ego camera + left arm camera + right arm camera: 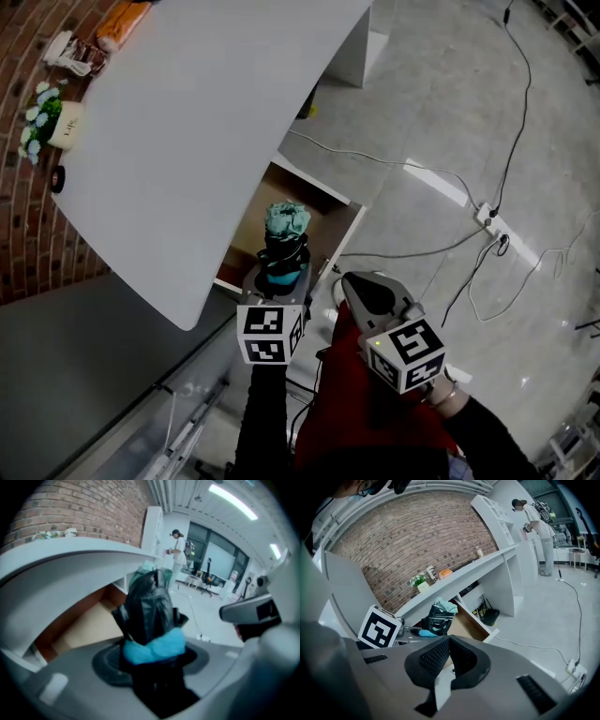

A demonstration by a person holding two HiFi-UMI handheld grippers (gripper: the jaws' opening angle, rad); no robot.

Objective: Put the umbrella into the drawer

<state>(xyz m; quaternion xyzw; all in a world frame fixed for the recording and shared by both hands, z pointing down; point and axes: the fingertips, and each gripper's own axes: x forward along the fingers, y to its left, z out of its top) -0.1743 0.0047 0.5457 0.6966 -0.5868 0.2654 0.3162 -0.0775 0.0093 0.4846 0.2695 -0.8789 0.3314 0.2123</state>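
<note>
A folded umbrella (pixel 285 242), black with a teal tip and a blue band, stands upright in my left gripper (pixel 281 277), which is shut on its lower end. In the left gripper view the umbrella (pixel 150 605) fills the middle, clamped between the jaws of the left gripper (pixel 153 660). It hangs just above the front of the open wooden drawer (pixel 339 229) under the white desk. My right gripper (pixel 367 292) sits to the right of the drawer, shut and empty. In the right gripper view the right gripper (pixel 449 644) has its pads together, with the umbrella (pixel 439 617) and the drawer (pixel 465 624) beyond.
The white desk top (pixel 197 141) overhangs the drawer, bearing a flower pot (pixel 58 122) against the brick wall (pixel 28 244). Cables and a power strip (pixel 487 217) lie on the grey floor to the right. A person (pixel 534 527) stands far back.
</note>
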